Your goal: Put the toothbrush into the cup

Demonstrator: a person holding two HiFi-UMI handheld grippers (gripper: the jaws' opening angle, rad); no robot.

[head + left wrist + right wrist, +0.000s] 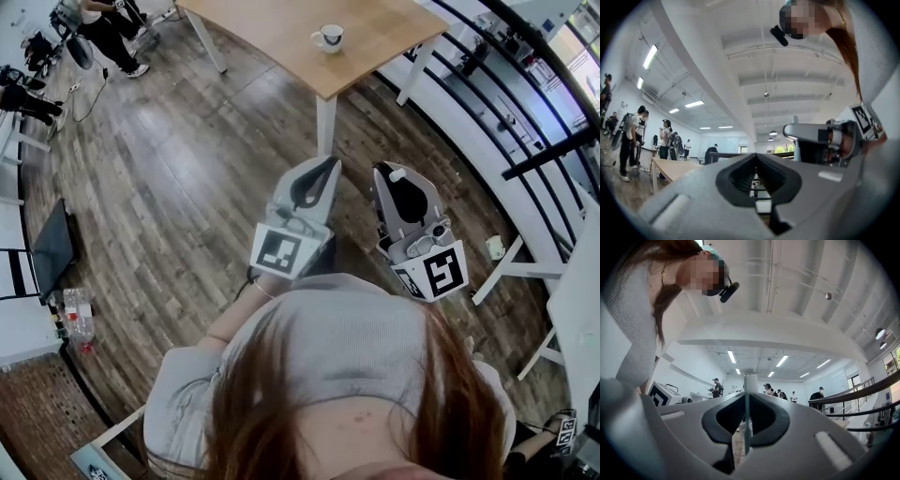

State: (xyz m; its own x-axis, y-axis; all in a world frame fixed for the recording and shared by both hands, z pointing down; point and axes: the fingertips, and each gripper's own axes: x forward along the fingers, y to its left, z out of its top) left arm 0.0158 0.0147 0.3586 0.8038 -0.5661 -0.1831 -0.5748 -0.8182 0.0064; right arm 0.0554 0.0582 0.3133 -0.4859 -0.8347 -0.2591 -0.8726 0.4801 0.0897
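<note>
The white cup [329,37] stands on a wooden table [281,28], well ahead of both grippers. I hold the grippers side by side above the wood floor, both pointing toward the table. My right gripper [394,171] is shut on the toothbrush [397,175]. In the right gripper view the toothbrush [750,385] is a thin pale stick with a white head, standing upright between the closed jaws of the right gripper [747,397]. My left gripper [330,161] has its tips together, nothing in them. The left gripper [756,155] also shows no object.
A white table leg [325,122] stands just ahead of the grippers. White benches and a dark railing [553,150] run along the right. Bottles [77,319] and a black screen [52,248] sit on the floor at the left. People [633,136] stand in the background.
</note>
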